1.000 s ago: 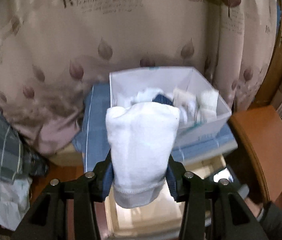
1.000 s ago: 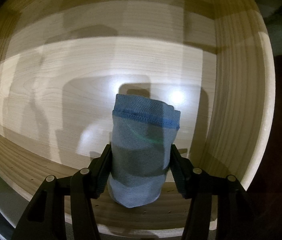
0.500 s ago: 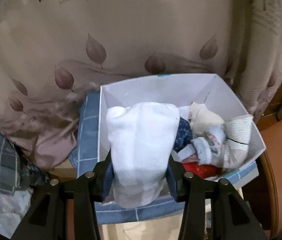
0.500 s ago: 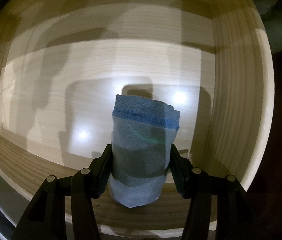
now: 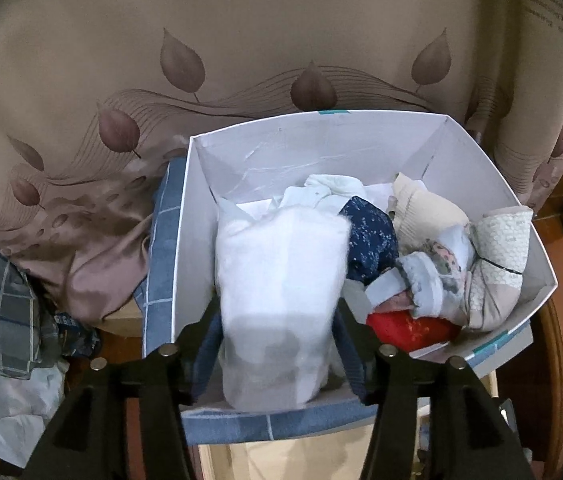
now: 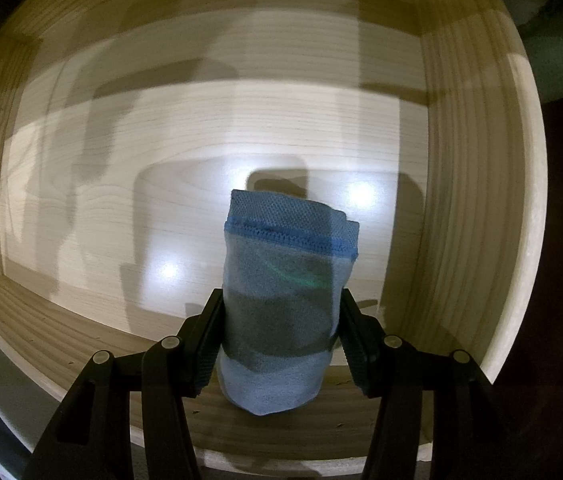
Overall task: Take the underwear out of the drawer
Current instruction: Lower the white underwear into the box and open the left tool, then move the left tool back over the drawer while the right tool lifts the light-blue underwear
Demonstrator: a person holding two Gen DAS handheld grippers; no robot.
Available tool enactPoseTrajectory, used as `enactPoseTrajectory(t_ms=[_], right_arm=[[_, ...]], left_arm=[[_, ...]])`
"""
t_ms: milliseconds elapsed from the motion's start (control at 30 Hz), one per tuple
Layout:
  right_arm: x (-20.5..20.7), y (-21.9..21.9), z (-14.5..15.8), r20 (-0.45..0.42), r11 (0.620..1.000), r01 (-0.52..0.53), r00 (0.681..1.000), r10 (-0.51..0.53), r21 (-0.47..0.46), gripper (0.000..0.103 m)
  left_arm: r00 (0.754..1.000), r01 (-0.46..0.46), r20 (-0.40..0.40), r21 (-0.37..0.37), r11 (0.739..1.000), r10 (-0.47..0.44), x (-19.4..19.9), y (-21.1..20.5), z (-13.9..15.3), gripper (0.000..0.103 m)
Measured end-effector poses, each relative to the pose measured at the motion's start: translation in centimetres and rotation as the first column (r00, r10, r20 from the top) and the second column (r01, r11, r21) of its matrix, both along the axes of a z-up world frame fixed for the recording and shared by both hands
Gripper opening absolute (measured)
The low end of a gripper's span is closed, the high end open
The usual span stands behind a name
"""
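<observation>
White rolled underwear [image 5: 281,296] sits between my opening left gripper [image 5: 277,344], over a white box [image 5: 493,168] of clothes. My right gripper [image 6: 279,344] squeezes a blue roll [image 6: 285,300] above the wooden drawer [image 6: 477,200].

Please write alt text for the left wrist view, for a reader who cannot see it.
The left gripper, its jaws opening, has a rolled white garment between its fingers above a white box of mixed folded clothes. A leaf-patterned beige curtain hangs behind.
</observation>
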State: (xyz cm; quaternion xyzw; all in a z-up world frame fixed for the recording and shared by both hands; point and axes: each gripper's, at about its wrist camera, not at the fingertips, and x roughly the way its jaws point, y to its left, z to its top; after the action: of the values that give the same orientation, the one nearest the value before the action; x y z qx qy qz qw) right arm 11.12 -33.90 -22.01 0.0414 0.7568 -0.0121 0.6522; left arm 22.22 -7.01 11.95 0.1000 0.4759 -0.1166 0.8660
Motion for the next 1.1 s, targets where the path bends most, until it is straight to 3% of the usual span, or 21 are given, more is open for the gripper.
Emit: enactPoseTrajectory(t_ms=[267,433,567,733,1100], right_arm=[[0.0,0.0,0.0,-0.001,1.000,0.000,1.000,0.000,-0.003,0.051],[0.0,0.2,0.1,-0.003,1.000,0.001,1.000,-0.001,-0.006,0.051],[0.1,0.4,0.1,-0.004,1.000,0.000,1.000,0.000,-0.011,0.050],[0.1,0.6,0.3,-0.002,1.000,-0.003,1.000,0.003,-0.013,0.050],[-0.1,0.6,0.4,0.013,1.000,0.000,1.000,0.000,-0.024,0.047]], left_arm=[[0.999,0.010,0.039,-0.021,1.000,-0.009,-2.1,1.2,2.3,0.058],[0.989,0.032,0.143,0.056,0.998,-0.040,-5.8,2.3,3.6,0.058],[0.986,0.057,0.151,0.075,0.996,-0.068,-9.4,3.8,3.5,0.058],[0.995,0.014,0.097,0.015,1.000,-0.015,-13.1,6.7,0.9,0.058],[0.986,-0.164,-0.022,-0.010,0.986,0.163,-16.5,9.1,-7.5,0.058]])
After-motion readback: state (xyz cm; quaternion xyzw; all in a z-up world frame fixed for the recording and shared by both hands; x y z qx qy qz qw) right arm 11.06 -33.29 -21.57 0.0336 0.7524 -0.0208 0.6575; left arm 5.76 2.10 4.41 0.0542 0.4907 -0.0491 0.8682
